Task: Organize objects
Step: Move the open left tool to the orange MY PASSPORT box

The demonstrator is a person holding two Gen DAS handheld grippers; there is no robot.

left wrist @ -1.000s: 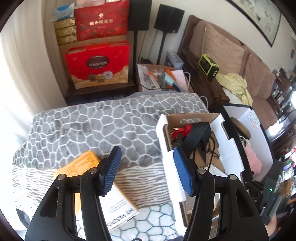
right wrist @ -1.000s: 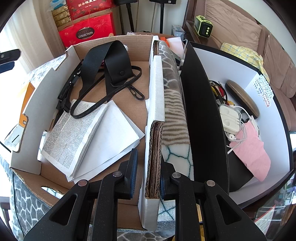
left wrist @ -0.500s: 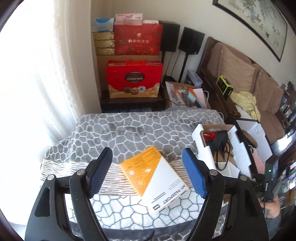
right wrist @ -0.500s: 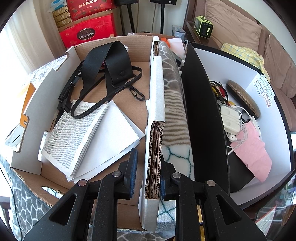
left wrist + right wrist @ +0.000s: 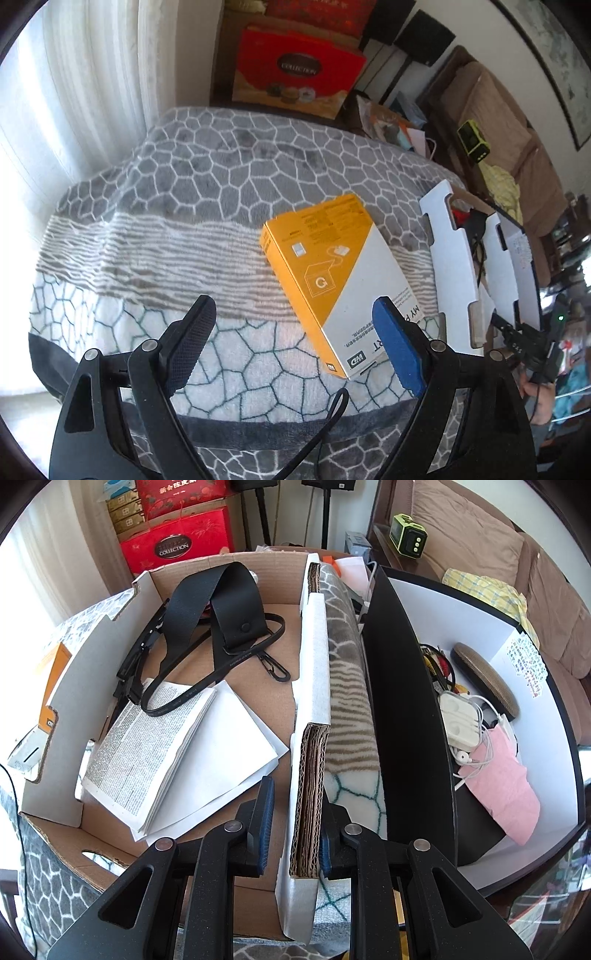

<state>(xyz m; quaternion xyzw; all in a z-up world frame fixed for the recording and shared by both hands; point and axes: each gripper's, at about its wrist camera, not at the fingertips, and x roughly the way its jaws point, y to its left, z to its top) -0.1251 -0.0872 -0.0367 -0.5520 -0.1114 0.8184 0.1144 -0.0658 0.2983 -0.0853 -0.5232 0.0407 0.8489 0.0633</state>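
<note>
An orange and white hard-drive box [image 5: 332, 277] lies flat on the patterned blanket [image 5: 207, 177]. My left gripper [image 5: 295, 343] is open and hovers above the box's near end, touching nothing. My right gripper [image 5: 295, 830] straddles the right wall [image 5: 308, 782] of the cardboard box [image 5: 55, 716]; a gap shows at the left finger. The cardboard box holds a black strap [image 5: 229, 605] and folded printed papers [image 5: 162, 746]. The cardboard box also shows in the left wrist view [image 5: 450, 266], right of the hard-drive box.
A black and white box [image 5: 406, 709] stands right of the cardboard box, holding cables, white earphones [image 5: 461, 734], a pink cloth [image 5: 506, 790] and a round woven thing. Red gift boxes [image 5: 295, 74] stand behind the table. A sofa is at the right.
My left gripper has swung left and tilted down toward the hard-drive box, which now lies between its open fingers in view. The right gripper has not moved.
</note>
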